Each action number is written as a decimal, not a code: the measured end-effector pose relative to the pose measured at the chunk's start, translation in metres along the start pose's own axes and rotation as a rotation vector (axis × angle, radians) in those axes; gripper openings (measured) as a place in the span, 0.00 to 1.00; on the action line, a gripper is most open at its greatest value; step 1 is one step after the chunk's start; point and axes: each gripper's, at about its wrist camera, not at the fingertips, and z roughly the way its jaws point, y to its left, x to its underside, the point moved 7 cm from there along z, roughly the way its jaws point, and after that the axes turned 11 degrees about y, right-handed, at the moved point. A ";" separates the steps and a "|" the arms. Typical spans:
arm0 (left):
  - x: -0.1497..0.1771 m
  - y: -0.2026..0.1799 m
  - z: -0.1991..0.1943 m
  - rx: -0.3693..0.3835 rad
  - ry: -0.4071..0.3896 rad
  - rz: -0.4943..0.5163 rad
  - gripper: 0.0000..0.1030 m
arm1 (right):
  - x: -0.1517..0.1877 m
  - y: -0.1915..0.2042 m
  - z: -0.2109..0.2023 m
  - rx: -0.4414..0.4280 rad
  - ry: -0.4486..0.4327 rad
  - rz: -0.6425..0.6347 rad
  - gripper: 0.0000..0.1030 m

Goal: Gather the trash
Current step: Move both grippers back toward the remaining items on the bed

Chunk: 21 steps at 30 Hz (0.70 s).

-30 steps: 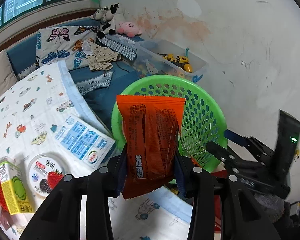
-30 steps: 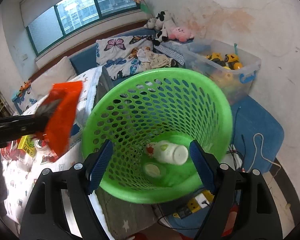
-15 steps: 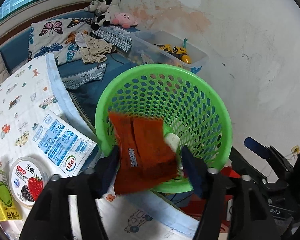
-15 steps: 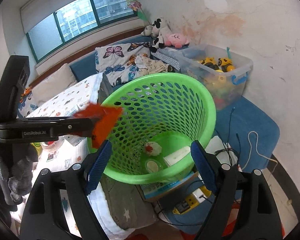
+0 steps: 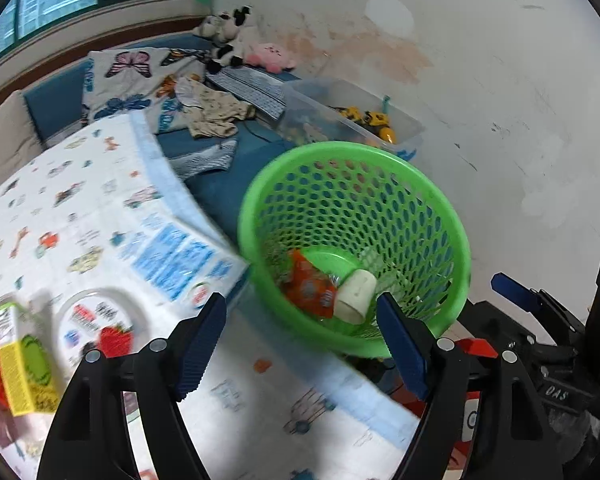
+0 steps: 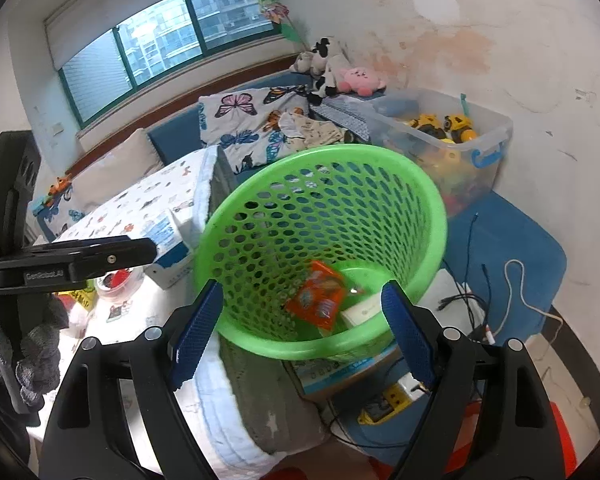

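A green mesh basket stands tilted beside the table, just ahead of both grippers. An orange snack wrapper lies at its bottom next to a white cup-like container. My left gripper hovers over the table edge in front of the basket. Its jaws are opening and nothing is between them. My right gripper is open and empty, facing the basket from the near side, with the wrapper visible inside. The left gripper's fingers reach in from the left.
The table's printed cloth carries a blue-and-white carton, a strawberry yoghurt tub and a yellow juice box. A clear toy bin stands by the wall. Cables and a power strip lie on the floor.
My left gripper, shut on the orange wrapper a second ago, let it go. The wrapper dropped to the basket's bottom, and the left jaws have spread wider.
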 end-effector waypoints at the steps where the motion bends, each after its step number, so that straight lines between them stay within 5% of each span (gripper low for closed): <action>1: 0.004 0.007 -0.006 -0.014 -0.011 -0.012 0.72 | 0.000 0.003 0.000 -0.004 0.001 -0.004 0.79; 10: 0.036 0.069 -0.047 -0.078 -0.057 -0.143 0.72 | -0.001 0.038 0.000 -0.049 0.001 -0.060 0.79; 21: 0.083 0.157 -0.102 -0.253 -0.135 -0.295 0.72 | -0.001 0.082 0.006 -0.093 0.011 -0.123 0.80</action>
